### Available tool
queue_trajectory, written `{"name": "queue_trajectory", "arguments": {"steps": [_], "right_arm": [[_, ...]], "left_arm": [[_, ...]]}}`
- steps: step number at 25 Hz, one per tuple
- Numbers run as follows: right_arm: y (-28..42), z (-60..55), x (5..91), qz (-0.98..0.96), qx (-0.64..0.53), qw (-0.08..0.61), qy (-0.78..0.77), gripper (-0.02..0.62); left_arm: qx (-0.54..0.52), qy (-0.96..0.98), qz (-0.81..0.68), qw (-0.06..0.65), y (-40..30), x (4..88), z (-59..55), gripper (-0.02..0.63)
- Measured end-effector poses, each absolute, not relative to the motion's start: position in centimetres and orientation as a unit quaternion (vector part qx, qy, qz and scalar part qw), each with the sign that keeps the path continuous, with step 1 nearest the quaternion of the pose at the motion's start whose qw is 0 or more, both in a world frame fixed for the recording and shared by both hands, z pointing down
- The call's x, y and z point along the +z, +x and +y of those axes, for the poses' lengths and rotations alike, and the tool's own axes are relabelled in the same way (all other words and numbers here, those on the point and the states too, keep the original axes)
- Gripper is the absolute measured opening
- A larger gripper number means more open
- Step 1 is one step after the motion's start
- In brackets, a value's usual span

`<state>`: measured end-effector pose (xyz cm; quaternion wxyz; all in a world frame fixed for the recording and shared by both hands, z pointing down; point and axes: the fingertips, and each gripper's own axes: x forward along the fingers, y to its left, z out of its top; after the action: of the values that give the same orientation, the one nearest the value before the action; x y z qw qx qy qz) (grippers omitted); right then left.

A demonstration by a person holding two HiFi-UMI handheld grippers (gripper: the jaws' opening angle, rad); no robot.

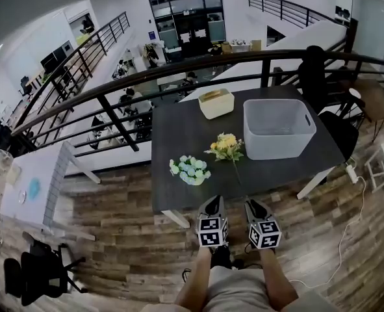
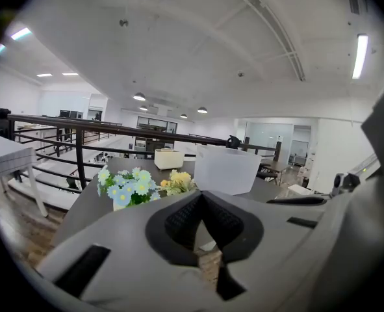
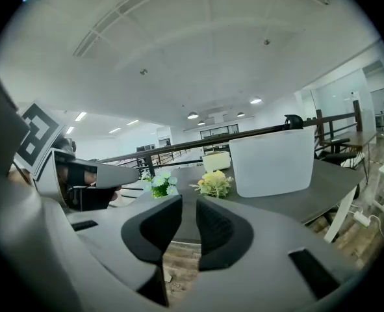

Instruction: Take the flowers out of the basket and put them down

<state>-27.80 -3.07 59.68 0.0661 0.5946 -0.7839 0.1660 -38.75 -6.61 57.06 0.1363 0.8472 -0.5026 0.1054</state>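
Both bunches lie on the dark table (image 1: pixel 179 132), outside the white basket (image 1: pixel 279 127). The yellow bunch (image 1: pixel 224 146) rests just left of the basket, its stem toward me. The pale blue and white bunch (image 1: pixel 190 169) sits further left, nearer the front edge. The basket looks empty from above. My left gripper (image 1: pixel 212 201) and right gripper (image 1: pixel 254 204) hang side by side off the table's front edge, close to my body. The left gripper (image 2: pixel 201 203) has its pads touching, with nothing held. The right gripper (image 3: pixel 189 207) shows a narrow empty gap.
A beige box (image 1: pixel 216 103) stands at the table's far edge. A black railing (image 1: pixel 179 77) runs behind the table, with a drop beyond it. Dark chairs (image 1: pixel 315 70) stand at the back right, a white stool (image 1: pixel 383 164) to the right. A cable (image 1: pixel 354 220) trails on the wood floor.
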Motion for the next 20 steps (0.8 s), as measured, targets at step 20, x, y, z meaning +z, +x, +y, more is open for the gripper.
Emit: {"name": "queue_trajectory", "arguments": {"steps": [20], "right_arm": [[-24.0,4.2,62.4,-0.735,0.256,0.033,0.627,0.018]], "left_arm": [[0.127,0.845,-0.506,0.121,-31.5,57.6,-4.2,0.015]]}}
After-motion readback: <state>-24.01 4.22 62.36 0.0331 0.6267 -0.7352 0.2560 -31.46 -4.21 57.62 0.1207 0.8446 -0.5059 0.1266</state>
